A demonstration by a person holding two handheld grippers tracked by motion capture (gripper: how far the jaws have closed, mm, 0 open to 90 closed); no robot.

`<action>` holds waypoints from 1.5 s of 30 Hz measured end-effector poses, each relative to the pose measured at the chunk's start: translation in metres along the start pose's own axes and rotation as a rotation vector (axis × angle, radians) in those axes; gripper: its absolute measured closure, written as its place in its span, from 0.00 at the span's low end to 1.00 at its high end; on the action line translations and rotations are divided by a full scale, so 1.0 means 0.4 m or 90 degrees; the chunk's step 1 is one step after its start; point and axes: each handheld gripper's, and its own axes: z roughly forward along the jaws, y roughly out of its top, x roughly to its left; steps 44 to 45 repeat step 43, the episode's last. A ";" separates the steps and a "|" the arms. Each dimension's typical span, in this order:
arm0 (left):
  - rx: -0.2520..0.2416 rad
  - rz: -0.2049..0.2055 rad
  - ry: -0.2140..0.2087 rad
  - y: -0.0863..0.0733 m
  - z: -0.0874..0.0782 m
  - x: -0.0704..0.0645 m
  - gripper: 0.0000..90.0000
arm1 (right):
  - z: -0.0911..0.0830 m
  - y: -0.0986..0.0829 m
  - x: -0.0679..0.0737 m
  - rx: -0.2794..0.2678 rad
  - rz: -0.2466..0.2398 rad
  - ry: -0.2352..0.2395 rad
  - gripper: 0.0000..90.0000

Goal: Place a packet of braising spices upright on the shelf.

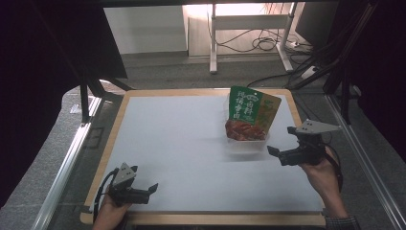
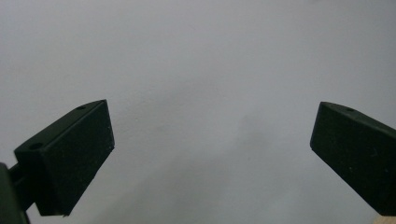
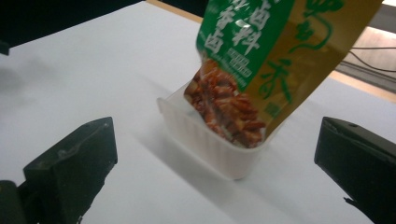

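Pouch stands in clear tub, green label w/ white Chinese text, illegible; right gripper just beside, jaws open, empty; left gripper well apart, jaws open.

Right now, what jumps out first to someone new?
The green and yellow snack pouch stands in a clear plastic tub at the far right of the white table. The right gripper sits open just beside it; the left gripper rests open at the near left.

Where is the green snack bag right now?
In the high view the green snack bag stands tilted in a clear plastic tub at the far right of the white table, just ahead of the open right claw.
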 end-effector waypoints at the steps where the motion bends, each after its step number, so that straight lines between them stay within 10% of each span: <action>1: 0.000 0.000 0.000 0.000 0.000 0.000 0.00 | 0.000 0.000 0.000 0.000 0.000 0.000 0.00; 20: 0.004 0.007 0.002 0.001 0.002 -0.004 0.00 | 0.030 -0.123 0.092 -0.018 0.002 0.053 0.00; 45: 0.006 0.011 0.001 0.002 0.003 -0.005 0.00 | 0.102 -0.219 0.092 0.051 0.011 0.077 0.00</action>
